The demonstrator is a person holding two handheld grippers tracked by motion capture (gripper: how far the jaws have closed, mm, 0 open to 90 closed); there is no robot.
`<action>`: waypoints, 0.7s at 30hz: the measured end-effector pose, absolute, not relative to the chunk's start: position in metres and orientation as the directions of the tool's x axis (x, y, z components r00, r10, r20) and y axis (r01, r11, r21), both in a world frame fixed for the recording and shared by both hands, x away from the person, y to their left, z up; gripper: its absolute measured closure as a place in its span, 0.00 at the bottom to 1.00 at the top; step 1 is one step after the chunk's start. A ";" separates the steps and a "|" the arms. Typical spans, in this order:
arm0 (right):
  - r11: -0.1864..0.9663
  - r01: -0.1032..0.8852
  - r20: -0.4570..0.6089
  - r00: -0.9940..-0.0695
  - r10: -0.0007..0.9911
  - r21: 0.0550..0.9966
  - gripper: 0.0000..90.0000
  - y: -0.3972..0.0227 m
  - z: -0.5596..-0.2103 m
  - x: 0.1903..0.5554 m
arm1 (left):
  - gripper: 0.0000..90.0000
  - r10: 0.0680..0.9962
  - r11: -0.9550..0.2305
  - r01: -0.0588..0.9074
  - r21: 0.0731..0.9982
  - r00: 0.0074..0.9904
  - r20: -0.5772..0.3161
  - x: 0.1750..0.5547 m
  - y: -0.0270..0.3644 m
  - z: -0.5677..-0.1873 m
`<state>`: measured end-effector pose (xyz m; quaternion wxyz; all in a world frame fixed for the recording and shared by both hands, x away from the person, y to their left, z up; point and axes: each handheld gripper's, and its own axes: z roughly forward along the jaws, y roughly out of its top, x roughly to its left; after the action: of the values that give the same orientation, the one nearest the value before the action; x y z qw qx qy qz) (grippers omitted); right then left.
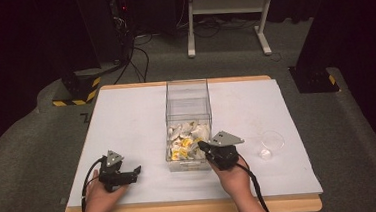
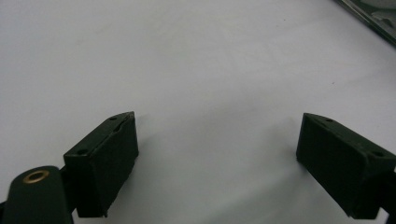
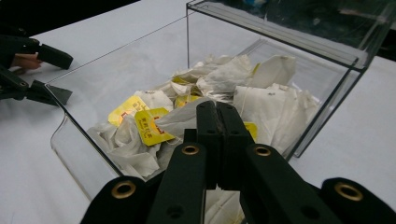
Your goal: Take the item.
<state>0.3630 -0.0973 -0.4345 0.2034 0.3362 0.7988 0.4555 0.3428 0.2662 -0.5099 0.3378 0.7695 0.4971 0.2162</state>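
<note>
The right hand-held gripper [image 3: 217,109], jaws pressed together and empty, hovers at lower centre over crumpled white tea bags [image 3: 261,100] inside a clear plastic box [image 3: 77,151]; the left hand-held gripper [image 2: 217,140], jaws apart, rests on the white worktop [image 2: 187,56].

Clear box [image 1: 187,102] of tea bags [image 1: 187,140] mid-table; right gripper [image 1: 205,147] at its near rim
</note>
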 end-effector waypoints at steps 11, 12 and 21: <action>0.308 0.325 -0.009 -0.674 0.738 0.894 0.99 -0.101 -0.433 0.361 | 0.14 0.911 -0.276 0.619 0.735 0.412 -0.005 0.343 0.266 -0.510; 0.306 0.324 -0.009 -0.673 0.739 0.895 0.99 -0.102 -0.433 0.360 | 0.14 0.911 -0.278 0.618 0.735 0.413 -0.003 0.343 0.266 -0.510; 0.253 0.300 0.013 -0.667 0.745 0.920 0.99 -0.107 -0.429 0.358 | 0.14 0.911 -0.276 0.619 0.735 0.412 -0.005 0.343 0.266 -0.510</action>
<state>0.3583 -0.1066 -0.4285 0.2199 0.3436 0.7603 0.5055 0.3427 0.2661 -0.5100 0.3387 0.7691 0.4973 0.2155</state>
